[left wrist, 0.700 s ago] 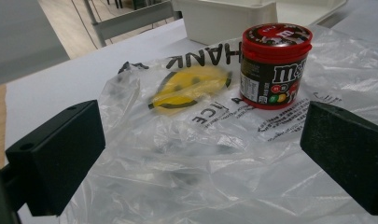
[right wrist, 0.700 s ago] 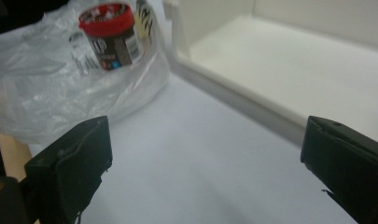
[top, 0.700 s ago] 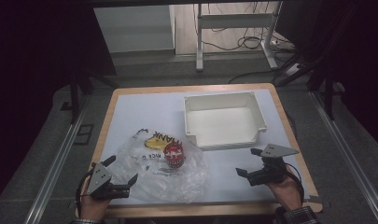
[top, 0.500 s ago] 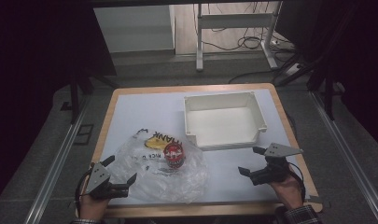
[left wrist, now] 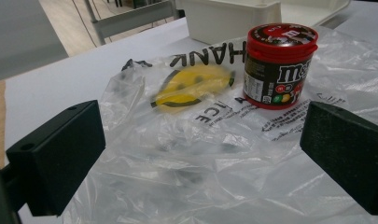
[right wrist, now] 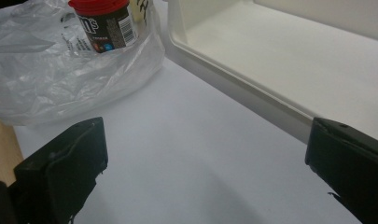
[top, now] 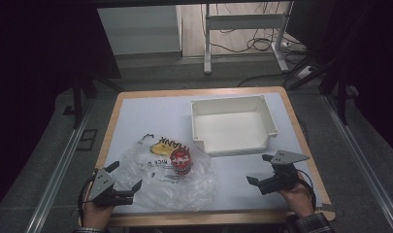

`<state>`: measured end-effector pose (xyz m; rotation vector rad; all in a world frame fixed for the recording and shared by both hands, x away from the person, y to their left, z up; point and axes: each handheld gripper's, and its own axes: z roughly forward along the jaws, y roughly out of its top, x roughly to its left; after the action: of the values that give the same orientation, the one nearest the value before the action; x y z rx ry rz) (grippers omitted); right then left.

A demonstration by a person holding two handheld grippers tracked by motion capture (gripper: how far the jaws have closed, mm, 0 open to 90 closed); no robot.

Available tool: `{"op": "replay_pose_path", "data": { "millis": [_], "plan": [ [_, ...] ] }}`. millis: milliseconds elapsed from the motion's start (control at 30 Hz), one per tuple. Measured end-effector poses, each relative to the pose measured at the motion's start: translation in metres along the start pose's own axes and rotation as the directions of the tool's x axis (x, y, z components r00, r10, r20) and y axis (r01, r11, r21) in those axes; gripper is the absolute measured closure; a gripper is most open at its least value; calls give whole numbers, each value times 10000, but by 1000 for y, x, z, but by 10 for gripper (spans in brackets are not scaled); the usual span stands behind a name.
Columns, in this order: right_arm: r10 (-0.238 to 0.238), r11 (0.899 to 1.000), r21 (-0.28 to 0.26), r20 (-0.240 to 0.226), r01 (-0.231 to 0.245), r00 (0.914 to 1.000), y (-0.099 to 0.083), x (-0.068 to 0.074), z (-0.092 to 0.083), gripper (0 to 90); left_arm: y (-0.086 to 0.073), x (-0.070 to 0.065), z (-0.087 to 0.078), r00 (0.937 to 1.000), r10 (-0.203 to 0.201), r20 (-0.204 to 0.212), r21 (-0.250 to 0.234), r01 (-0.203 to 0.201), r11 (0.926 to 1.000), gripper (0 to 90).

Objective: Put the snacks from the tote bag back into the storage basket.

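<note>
The table is being occupied, on its near left part, by the plastic bag, which is lying crumpled and spread flat beside the white bin. The bag is judged to be light, limp and slippery; it is likely to slide and bunch under a pinch, so a raised fold near its edge is advised as the gripping place. The candy jar is standing upright on the film, just in front of the bin's near left corner. It is judged to be rigid, smooth-walled and of moderate weight, and is best taken across its straight sides below the red lid.

The left gripper is being held released at the bag's near left edge, nothing lying between its jaws. The right gripper is likewise being held wide apart over bare table, near the bin's front wall.

Whether the jar is resting inside the bag or merely on top cannot be told. The bag's mouth and handles are not being made out. The jar's top is being cut off in the right gripper view.
</note>
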<state>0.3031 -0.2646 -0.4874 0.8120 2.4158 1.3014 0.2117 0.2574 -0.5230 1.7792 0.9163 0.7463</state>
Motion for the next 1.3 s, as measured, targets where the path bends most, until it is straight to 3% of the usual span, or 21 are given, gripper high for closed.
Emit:
{"op": "replay_pose_path", "data": {
  "millis": [300,633,1033,1300],
  "plan": [
    [-74,10000,-38,-112,74,9999,1,2,0,0,-1,-5,2,9993,348,148,-139,-346,9993,0],
    [-475,9989,-5,-178,475,9987,3,8,2,0,-1,-3,1,9996,43,297,-251,-36,9997,0],
    [-846,9964,-30,-311,846,9959,9,13,8,4,-1,-5,1,9994,315,168,-168,-312,9994,0],
    [-844,9964,-104,-429,840,9955,11,13,9,32,-1,-5,1,9994,327,140,-167,-324,9993,0]
  ]
}}
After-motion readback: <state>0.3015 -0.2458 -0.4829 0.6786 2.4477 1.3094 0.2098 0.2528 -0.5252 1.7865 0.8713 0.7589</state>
